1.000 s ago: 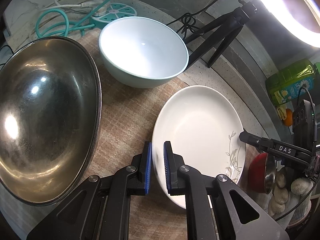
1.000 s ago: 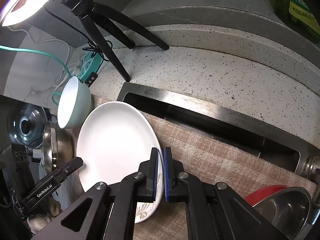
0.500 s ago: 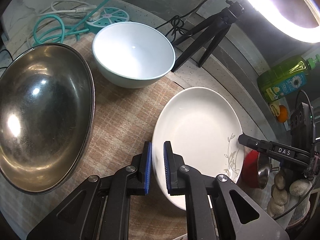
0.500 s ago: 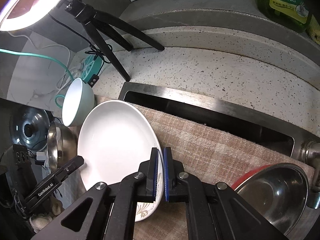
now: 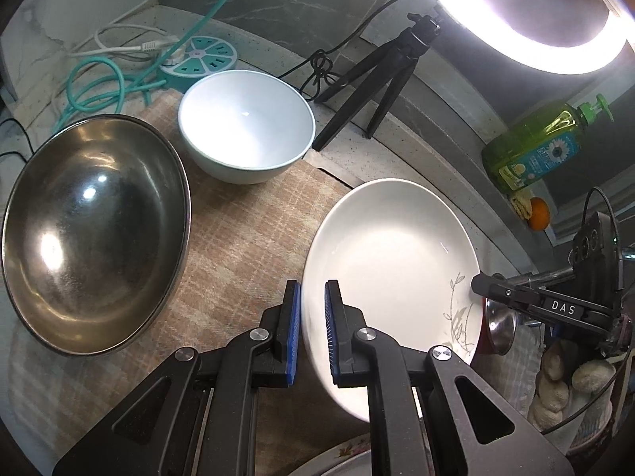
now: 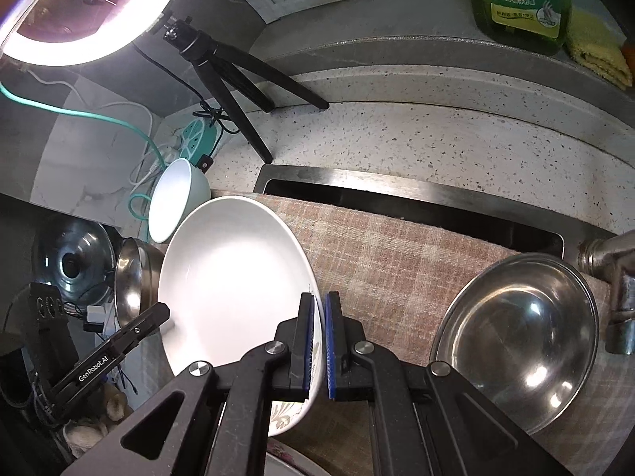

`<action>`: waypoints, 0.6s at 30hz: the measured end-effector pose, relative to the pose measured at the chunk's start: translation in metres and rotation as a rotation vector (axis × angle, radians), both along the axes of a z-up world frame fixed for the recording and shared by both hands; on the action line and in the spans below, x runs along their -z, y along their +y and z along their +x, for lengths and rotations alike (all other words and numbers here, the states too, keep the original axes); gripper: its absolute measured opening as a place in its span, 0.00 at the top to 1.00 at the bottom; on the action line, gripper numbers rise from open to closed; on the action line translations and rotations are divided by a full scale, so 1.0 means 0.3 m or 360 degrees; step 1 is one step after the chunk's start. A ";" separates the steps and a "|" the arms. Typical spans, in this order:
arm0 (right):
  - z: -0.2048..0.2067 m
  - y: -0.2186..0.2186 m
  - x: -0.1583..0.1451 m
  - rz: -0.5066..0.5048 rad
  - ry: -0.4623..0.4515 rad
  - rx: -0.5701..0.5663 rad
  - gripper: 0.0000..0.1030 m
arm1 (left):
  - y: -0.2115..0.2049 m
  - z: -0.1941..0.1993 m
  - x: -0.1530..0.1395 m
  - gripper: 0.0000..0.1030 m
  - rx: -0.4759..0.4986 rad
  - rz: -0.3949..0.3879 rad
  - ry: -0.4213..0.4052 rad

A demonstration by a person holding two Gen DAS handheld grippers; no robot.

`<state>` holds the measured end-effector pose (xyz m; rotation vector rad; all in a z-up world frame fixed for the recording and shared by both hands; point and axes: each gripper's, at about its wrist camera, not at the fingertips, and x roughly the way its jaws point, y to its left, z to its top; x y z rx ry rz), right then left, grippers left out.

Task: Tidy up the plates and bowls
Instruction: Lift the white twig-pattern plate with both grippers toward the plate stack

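Notably bare white plate (image 5: 393,250), teal bowl (image 5: 246,123), steel bowl (image 5: 91,230)

plates: 1 white (image 5: 391,261), maybe 1 more at bottom edge (image 5: 349,464) | steel bowls: 2 (image 5: 93,234) (image 6: 516,337) | ceramic bowl: 1 (image 5: 246,123) | soap bottle: 1 (image 5: 543,146) | claws: 2 (image 5: 311,331) (image 6: 319,343)

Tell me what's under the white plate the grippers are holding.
Under the white plate the plaid cloth shows, and a patterned rim peeks out at its near edge. The plate hides whatever lies directly beneath its middle.
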<state>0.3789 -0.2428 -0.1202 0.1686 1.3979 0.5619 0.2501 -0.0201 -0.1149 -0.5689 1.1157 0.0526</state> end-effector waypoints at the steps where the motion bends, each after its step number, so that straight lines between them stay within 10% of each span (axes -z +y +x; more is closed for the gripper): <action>1: -0.008 -0.003 -0.007 0.0000 -0.0006 0.0006 0.95 | -0.002 -0.006 -0.006 0.90 0.0008 0.0000 -0.0005; 18: -0.162 -0.068 -0.074 0.0025 -0.0048 0.0118 0.95 | -0.037 -0.098 -0.073 0.90 0.0125 -0.0014 -0.0057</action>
